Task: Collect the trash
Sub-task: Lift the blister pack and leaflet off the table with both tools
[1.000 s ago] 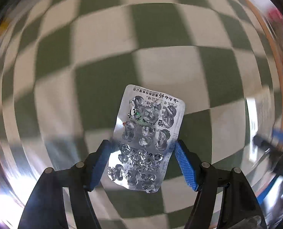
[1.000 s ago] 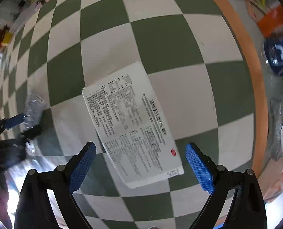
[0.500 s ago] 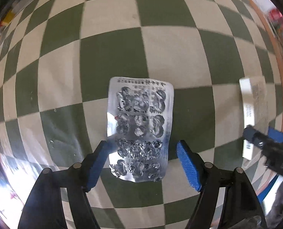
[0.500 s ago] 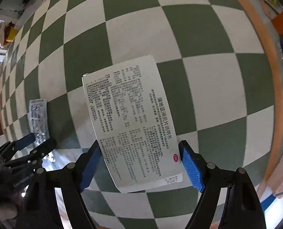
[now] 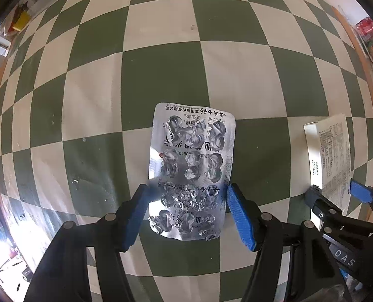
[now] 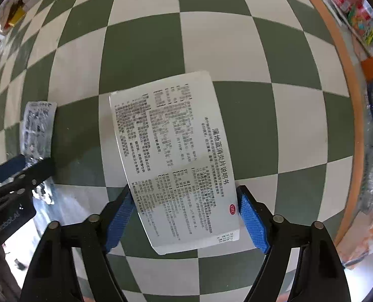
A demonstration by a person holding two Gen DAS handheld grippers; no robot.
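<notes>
A silver, emptied pill blister pack (image 5: 192, 171) lies on the green-and-cream checkered table. My left gripper (image 5: 186, 214) straddles its near end, blue pads close to both long edges, the left pad touching or nearly touching. A white printed medicine leaflet (image 6: 173, 161) lies to the right. My right gripper (image 6: 186, 219) straddles the leaflet's near end, pads at both edges. The leaflet also shows at the right of the left wrist view (image 5: 329, 156), and the blister pack at the left of the right wrist view (image 6: 36, 128).
The round table has an orange wooden rim (image 6: 347, 80). Beyond the rim at the right lie colourful packets (image 6: 352, 17) and bags. A yellow object (image 5: 20, 21) sits off the table at the far left.
Both grippers have moved forward and lower over their items and their fingers have narrowed. The blister pack and the leaflet now sit between the pads.
</notes>
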